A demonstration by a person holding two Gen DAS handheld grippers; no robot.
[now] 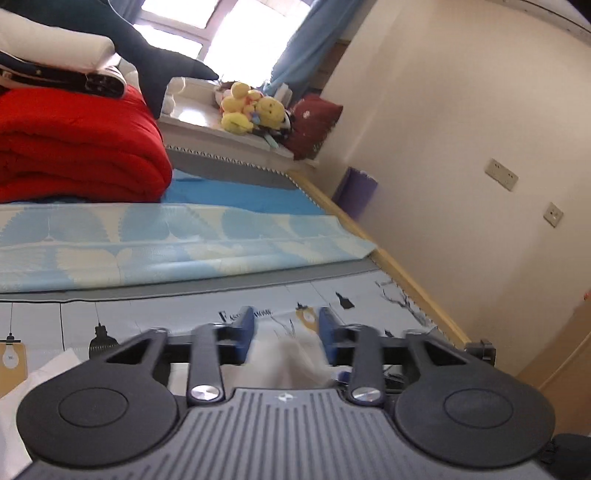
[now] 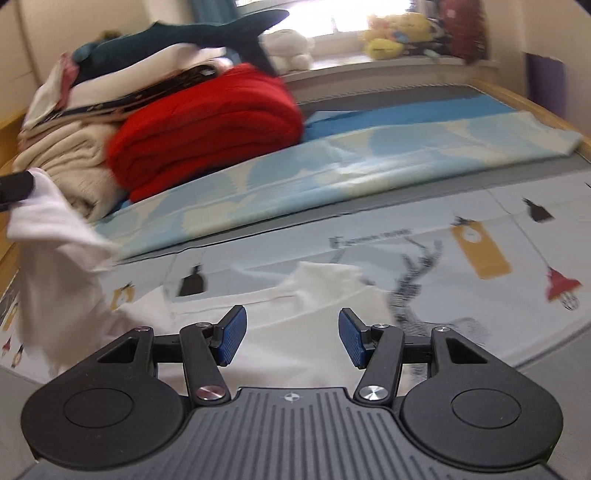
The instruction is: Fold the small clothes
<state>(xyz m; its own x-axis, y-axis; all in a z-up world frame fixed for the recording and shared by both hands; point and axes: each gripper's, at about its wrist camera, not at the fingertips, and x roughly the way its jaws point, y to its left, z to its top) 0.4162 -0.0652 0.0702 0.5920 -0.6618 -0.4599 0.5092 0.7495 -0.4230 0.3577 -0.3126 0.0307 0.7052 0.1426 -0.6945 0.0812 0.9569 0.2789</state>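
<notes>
Nearest the right gripper (image 2: 289, 338), whose fingers stand apart and empty, the small white cloth garment (image 2: 295, 332) lies on the printed grey bed mat (image 2: 480, 229). Leftward, the left gripper (image 1: 286, 332) lifts one edge, apparently pinched; matching that edge squarely would fold it well.

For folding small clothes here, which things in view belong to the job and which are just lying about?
Belongs to the job:
- white garment
- left tongs, white fabric between the pads
- right tongs, open above the garment

Lying about:
- red blanket
- yellow plush toys
- shark plush
- blue leaf-print mat
</notes>
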